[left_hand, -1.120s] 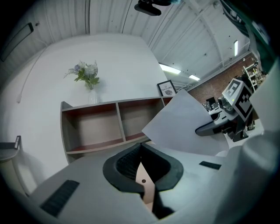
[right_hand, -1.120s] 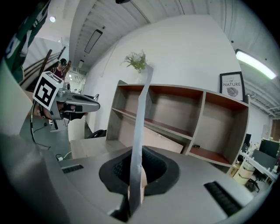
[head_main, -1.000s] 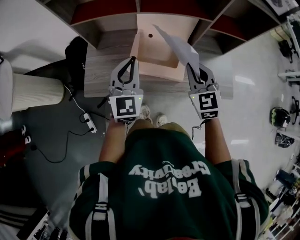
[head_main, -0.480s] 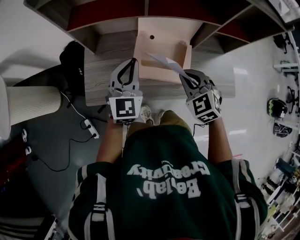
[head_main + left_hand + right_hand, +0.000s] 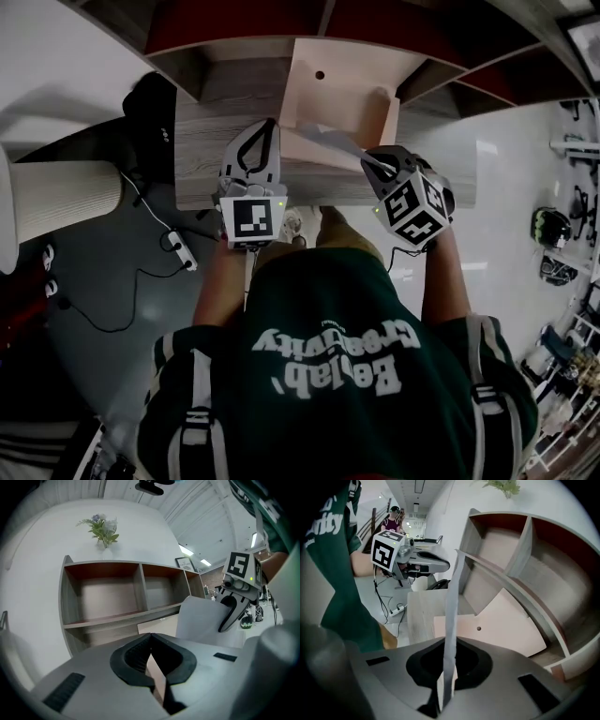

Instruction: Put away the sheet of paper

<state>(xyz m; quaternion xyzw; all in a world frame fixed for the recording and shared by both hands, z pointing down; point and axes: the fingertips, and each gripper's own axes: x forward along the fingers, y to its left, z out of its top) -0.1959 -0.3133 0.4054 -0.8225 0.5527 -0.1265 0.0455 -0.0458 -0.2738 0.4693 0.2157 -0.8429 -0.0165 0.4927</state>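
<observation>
My right gripper [image 5: 373,159] is shut on one edge of the white sheet of paper [image 5: 326,140], which leans left over the front of a pale wooden holder [image 5: 328,89] on the desk. In the right gripper view the sheet [image 5: 453,606] shows edge-on, rising from between the jaws of that gripper [image 5: 450,644] above the holder [image 5: 506,625]. My left gripper [image 5: 268,126] hovers just left of the holder, shut with nothing in it. In the left gripper view its tips [image 5: 150,635] meet, and the sheet [image 5: 201,618] hangs from the right gripper [image 5: 233,609].
The grey wood desk [image 5: 202,141] carries an open shelf unit [image 5: 234,28] with red-backed compartments behind the holder. On the floor at the left are a power strip [image 5: 178,251] with cables and a white cylinder [image 5: 61,197]. A black object [image 5: 150,103] sits beside the desk's left end.
The right gripper has rolled to the left and come down, so the sheet has swung from standing high behind the holder to leaning low across its front. The left gripper has barely moved.
</observation>
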